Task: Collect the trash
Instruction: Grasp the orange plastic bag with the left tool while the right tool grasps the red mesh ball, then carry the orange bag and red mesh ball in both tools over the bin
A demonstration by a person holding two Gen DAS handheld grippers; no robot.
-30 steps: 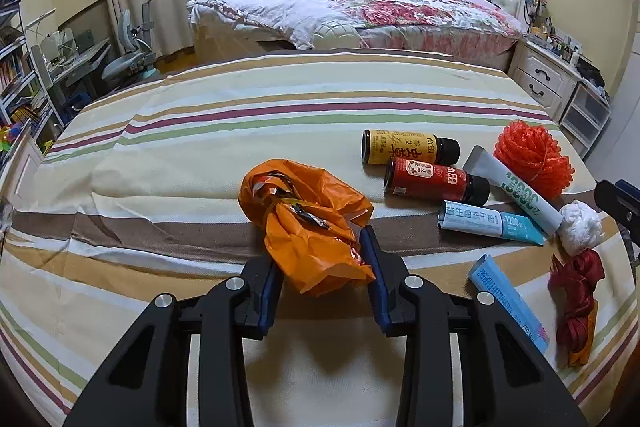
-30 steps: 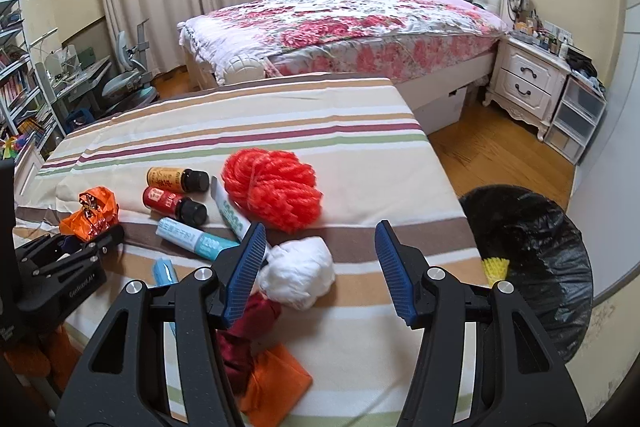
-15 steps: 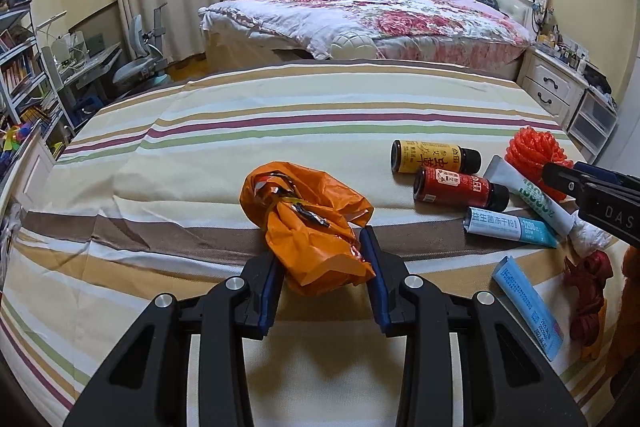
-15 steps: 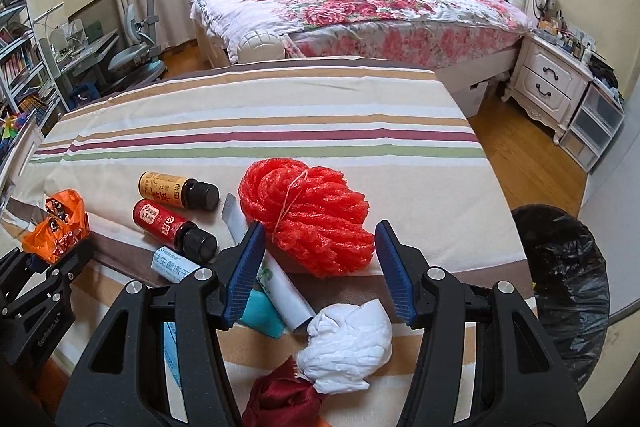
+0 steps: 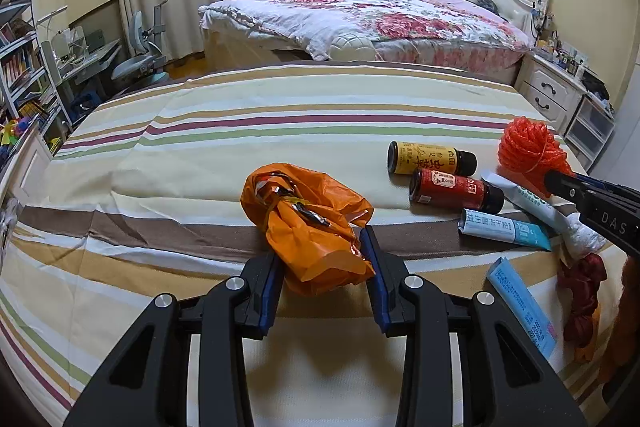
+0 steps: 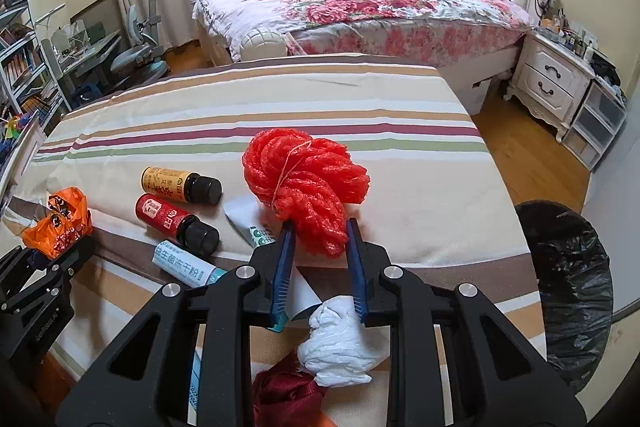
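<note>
Right claw (image 6: 320,239) newly closed on red mesh (image 6: 306,183), left claw (image 5: 324,267) grasping orange bag (image 5: 308,223), striped sheet (image 5: 240,131)

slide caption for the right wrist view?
Right gripper closing on red mesh bundle on the striped table, black-lined bin alongside.

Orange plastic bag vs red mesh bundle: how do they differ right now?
The orange plastic bag is smooth crinkled film; the red mesh bundle is netted, tied with string. The bag sits in the left gripper, the bundle in the right gripper, whose jaws have just been closing. Both rest on the striped sheet, gripped.
</note>
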